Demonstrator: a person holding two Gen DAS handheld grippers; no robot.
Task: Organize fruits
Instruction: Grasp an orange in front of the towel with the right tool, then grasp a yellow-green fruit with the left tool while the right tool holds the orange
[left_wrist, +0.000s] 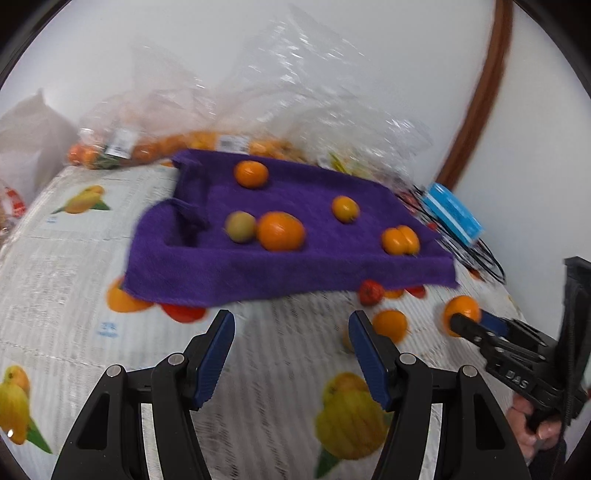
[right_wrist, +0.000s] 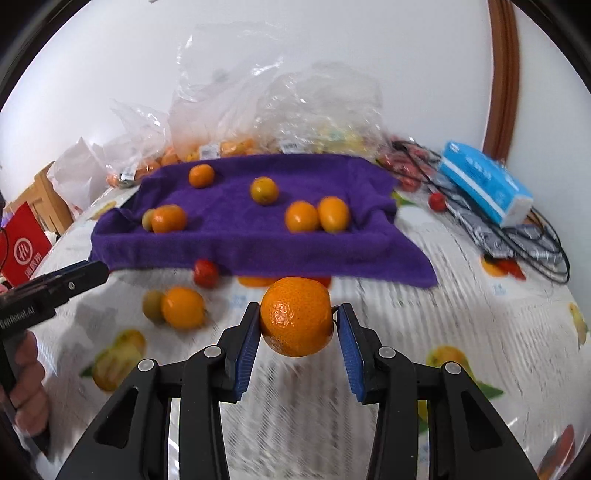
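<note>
A purple towel (left_wrist: 295, 258) (right_wrist: 258, 240) lies on the table with several oranges on it. My right gripper (right_wrist: 297, 325) is shut on an orange (right_wrist: 296, 316) and holds it in front of the towel; it shows in the left wrist view (left_wrist: 463, 315) at the right. My left gripper (left_wrist: 291, 325) is open and empty above the tablecloth, just before the towel's near edge. Loose on the cloth are an orange (right_wrist: 183, 307) (left_wrist: 390, 325), a greenish fruit (right_wrist: 152, 305) and a small red fruit (right_wrist: 205, 272) (left_wrist: 371, 291).
Clear plastic bags of fruit (right_wrist: 236, 144) (left_wrist: 155, 147) stand behind the towel by the white wall. A blue tissue pack (right_wrist: 487, 182) (left_wrist: 454, 212) and black cables (right_wrist: 535, 243) lie at the right. A red box (right_wrist: 24, 243) is at the left edge.
</note>
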